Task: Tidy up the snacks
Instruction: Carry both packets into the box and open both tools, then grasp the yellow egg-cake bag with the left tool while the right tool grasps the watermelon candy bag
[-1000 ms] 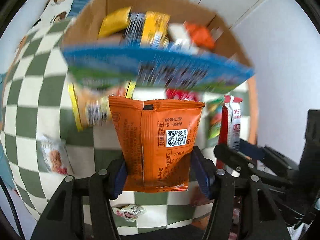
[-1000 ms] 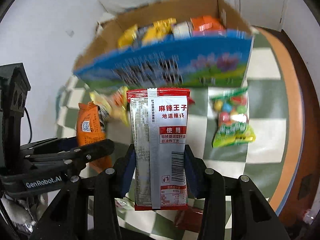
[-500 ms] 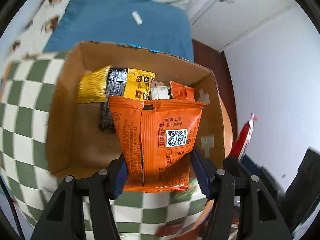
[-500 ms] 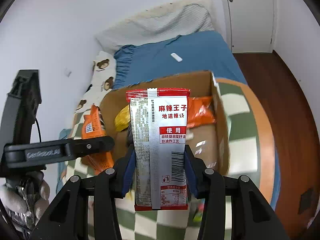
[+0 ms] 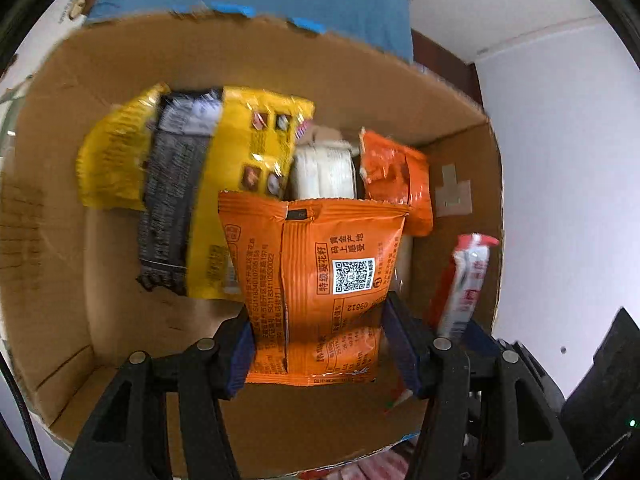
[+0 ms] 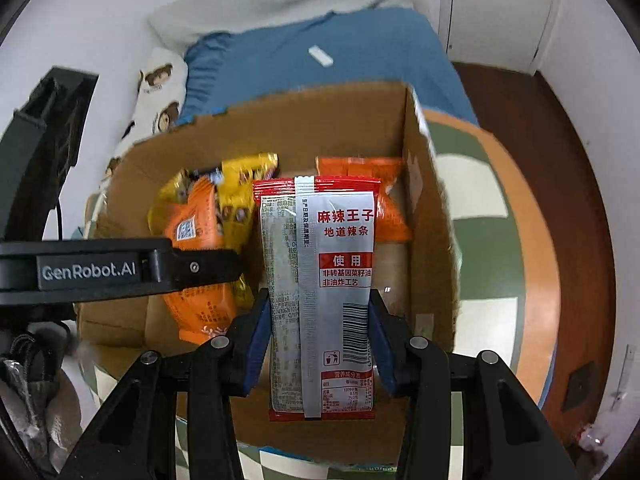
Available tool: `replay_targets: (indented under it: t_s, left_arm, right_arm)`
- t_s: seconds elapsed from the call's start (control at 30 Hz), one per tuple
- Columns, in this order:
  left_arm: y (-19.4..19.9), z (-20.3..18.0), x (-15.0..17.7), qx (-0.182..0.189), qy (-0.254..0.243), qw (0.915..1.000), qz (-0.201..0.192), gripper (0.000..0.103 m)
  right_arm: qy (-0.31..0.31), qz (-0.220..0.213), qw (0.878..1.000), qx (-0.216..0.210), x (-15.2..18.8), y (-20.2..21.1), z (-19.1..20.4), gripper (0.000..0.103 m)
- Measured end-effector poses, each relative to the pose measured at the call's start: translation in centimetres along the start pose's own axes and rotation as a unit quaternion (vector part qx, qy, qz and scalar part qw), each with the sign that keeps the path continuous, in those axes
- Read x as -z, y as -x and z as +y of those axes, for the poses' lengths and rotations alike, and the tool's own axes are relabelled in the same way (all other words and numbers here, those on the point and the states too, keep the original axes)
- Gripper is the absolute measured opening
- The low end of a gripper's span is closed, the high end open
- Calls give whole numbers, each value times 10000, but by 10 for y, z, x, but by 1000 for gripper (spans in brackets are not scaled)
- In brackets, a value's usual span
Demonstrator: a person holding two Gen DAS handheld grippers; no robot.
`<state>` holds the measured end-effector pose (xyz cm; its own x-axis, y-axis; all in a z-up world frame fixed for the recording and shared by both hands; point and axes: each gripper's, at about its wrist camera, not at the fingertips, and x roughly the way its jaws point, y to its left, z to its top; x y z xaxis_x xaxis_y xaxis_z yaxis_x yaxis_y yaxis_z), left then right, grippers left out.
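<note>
My left gripper [image 5: 320, 340] is shut on an orange seed packet [image 5: 320, 276], held upright over the inside of the open cardboard box [image 5: 52, 200]. My right gripper [image 6: 316, 332] holds a red and silver spicy-strip packet [image 6: 320, 260] upright over the same box [image 6: 428, 240], near its right wall. Its jaws are beginning to open, and the pads still touch the packet. The left gripper's finger [image 6: 192, 268] and the orange packet [image 6: 200, 308] show at the left of the right wrist view. The red packet [image 5: 464, 288] appears edge-on in the left wrist view.
Leaning at the box's far wall are a yellow bag [image 5: 256, 148], a white packet [image 5: 324, 172] and an orange packet [image 5: 396, 176]. The box sits on a round table with a green checked cloth [image 6: 480, 184]. A bed with a blue sheet [image 6: 320, 52] lies behind.
Both grippers have carried their packets forward from above the table to over the open box. The box interior now fills both views, and the loose snacks on the cloth have left view.
</note>
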<state>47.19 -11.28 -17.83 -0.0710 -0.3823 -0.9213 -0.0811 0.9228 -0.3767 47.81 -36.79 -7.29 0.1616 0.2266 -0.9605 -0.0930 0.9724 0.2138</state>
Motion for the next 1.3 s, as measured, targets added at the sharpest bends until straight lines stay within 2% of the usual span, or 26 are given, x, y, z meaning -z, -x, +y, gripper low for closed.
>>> replay_targets:
  t_s: [0.03,0.07,0.1,0.13,0.17,0.3,0.43,0.6,0.8,1.07,1.3]
  left_arm:
    - [-4,1,1,-33,12,10000,55,59]
    - [-7,2,0,-37,19,10000,74,71]
    - [-8,2,0,-51,11,9999,86,89]
    - [-10,3,1,-101,-20,9999,75,94]
    - [-9,3,1,-143,-40,9999,51,96]
    - [-8,5,4,-264,-79,9996,-16,96]
    - [-4,4,9,-481,-188,9985,-162,96]
    - [12,6,19,-824,-275,9948,-534,96]
    - [39,6,34,-1236,-473,9856,-1051,96]
    - [78,6,68,-1366,-634,9742,-1681,96]
    - [116,14,118,-1293,-745,9618,-2294,96]
  right_arm:
    - [4,110,9999,-5,0,-5,-1,50]
    - [22,199,9998,-6,-1,-11,-2,58]
    - [33,367,9993,32,-1,-18,-2,76]
    - [38,485,9988,72,-1,-22,-2,84]
    - [73,521,9986,65,-1,-23,-1,90]
    - [138,605,9979,163,1,-22,6,95]
    - [107,634,9977,195,2,-24,10,95]
    - [52,572,9981,203,5,-17,10,95]
    - [2,362,9991,239,13,1,10,95]
    - [-40,-120,9996,242,28,44,12,95]
    - [11,-761,9971,99,54,98,24,95]
